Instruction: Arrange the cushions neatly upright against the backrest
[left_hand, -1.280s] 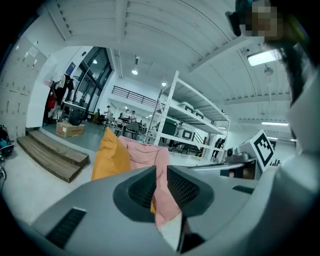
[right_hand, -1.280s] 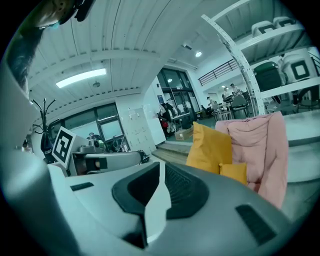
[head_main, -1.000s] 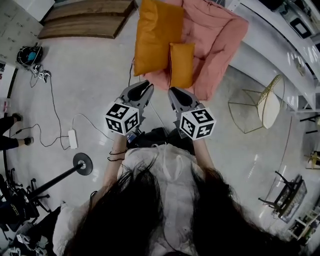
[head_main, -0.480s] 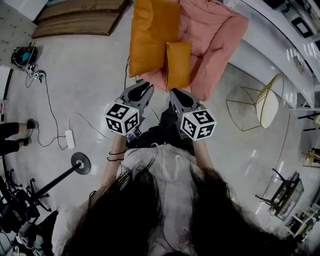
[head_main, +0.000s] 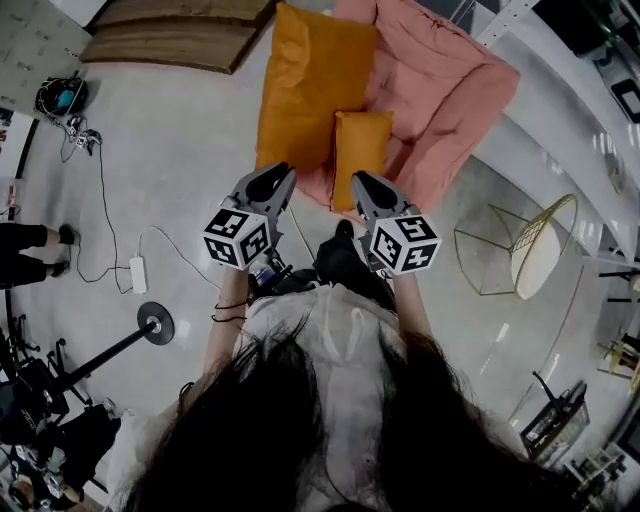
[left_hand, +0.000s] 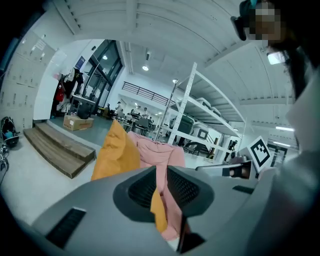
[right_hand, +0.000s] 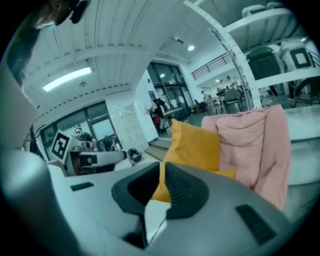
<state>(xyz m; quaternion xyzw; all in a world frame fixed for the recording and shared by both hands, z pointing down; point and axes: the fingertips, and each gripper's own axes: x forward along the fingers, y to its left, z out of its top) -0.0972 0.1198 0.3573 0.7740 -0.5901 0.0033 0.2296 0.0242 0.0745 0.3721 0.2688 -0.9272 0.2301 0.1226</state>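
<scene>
Cushions, two of them in orange, sit on the pink armchair (head_main: 440, 90) ahead of you. The large cushion (head_main: 312, 85) stands propped along the side of the chair that falls to the left in the head view, with one corner pointing up in the left gripper view. The small cushion (head_main: 362, 158) lies lower on the seat, against the large one's edge.

Both of your tongs hang in the air short of the chair, aimed at it and touching neither cushion. Your left tongs (head_main: 283, 172) have their jaws drawn together with only a slit between them, and they grip nothing. Your right tongs (head_main: 357, 179) are closed and empty in the same way.

On the floor, a wooden platform (head_main: 170, 40) lies beyond the chair to the left. A gold wire side table (head_main: 535, 240) stands to the right, and a white power strip (head_main: 138, 275) lies at your left.
</scene>
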